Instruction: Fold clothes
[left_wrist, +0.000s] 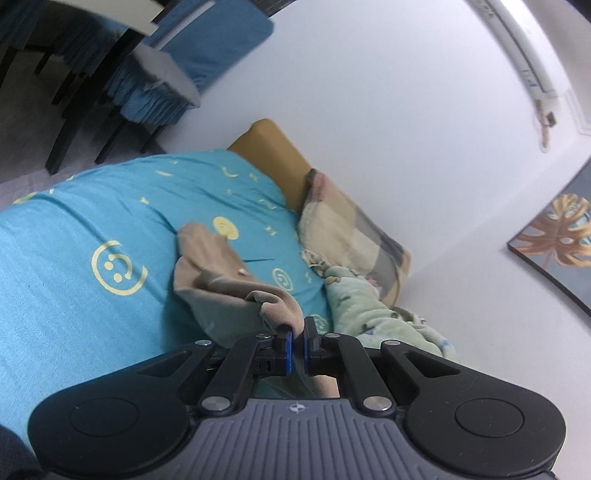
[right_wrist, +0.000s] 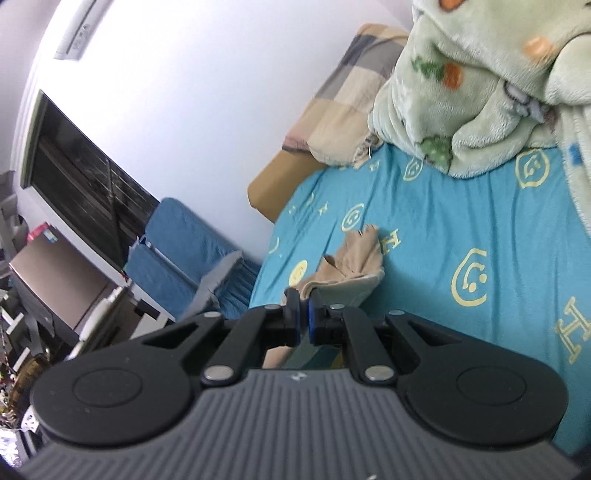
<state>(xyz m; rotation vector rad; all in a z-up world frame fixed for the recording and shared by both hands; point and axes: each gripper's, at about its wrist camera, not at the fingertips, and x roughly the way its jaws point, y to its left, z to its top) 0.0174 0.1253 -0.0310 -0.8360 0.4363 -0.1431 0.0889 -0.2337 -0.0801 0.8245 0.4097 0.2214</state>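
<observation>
Clearly both grippers are clenched on one beige garment (left_wrist: 221, 273) over a bed covered by a turquoise sheet (left_wrist: 74, 221) printed with yellow smiley faces. From the left wrist view, the left gripper (left_wrist: 298, 341) has its jaws pinched on a bunched edge of the cloth, the rest trailing down onto the sheet. From the right wrist view, the right gripper (right_wrist: 303, 319) has its jaws pinched on another edge, the far part lying crumpled on the sheet. A pale green fleece blanket (right_wrist: 461, 92) and a checked pillow (right_wrist: 343, 99) lie at the head of the bed, beside a white wall (left_wrist: 388, 92).
</observation>
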